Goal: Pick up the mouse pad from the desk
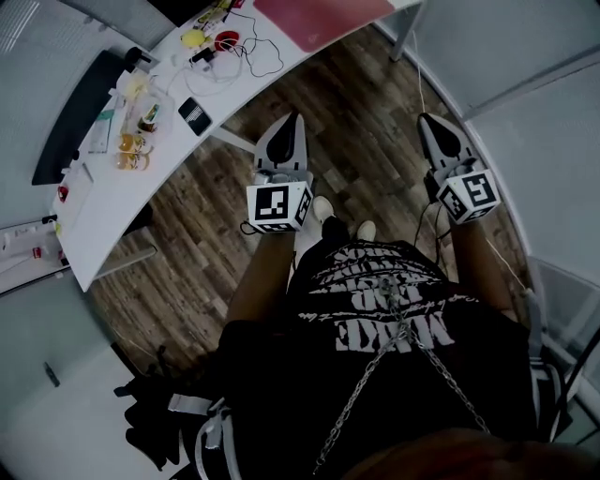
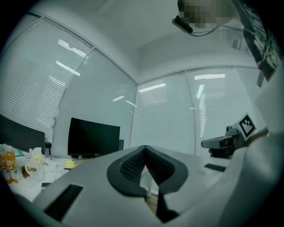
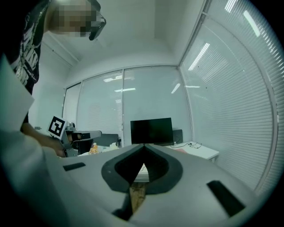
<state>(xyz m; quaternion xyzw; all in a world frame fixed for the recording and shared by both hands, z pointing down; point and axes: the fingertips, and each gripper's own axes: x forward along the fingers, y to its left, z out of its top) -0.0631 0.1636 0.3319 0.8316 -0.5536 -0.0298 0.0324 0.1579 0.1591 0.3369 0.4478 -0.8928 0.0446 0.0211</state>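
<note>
The mouse pad (image 1: 317,19), a flat dull-red rectangle cut off by the picture's top edge, lies on the white desk (image 1: 112,197), well ahead of the left gripper (image 1: 296,118) and right gripper (image 1: 424,118), both over the wooden floor (image 1: 366,141) with jaws closed on nothing.

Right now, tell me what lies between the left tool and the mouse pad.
Head view: only bare wooden floor, then the white desk edge, separates left tool from mouse pad.

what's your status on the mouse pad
Left gripper, right gripper both shut, empty, over floor. Red mouse pad untouched on desk ahead. Cables lie beside it.
</note>
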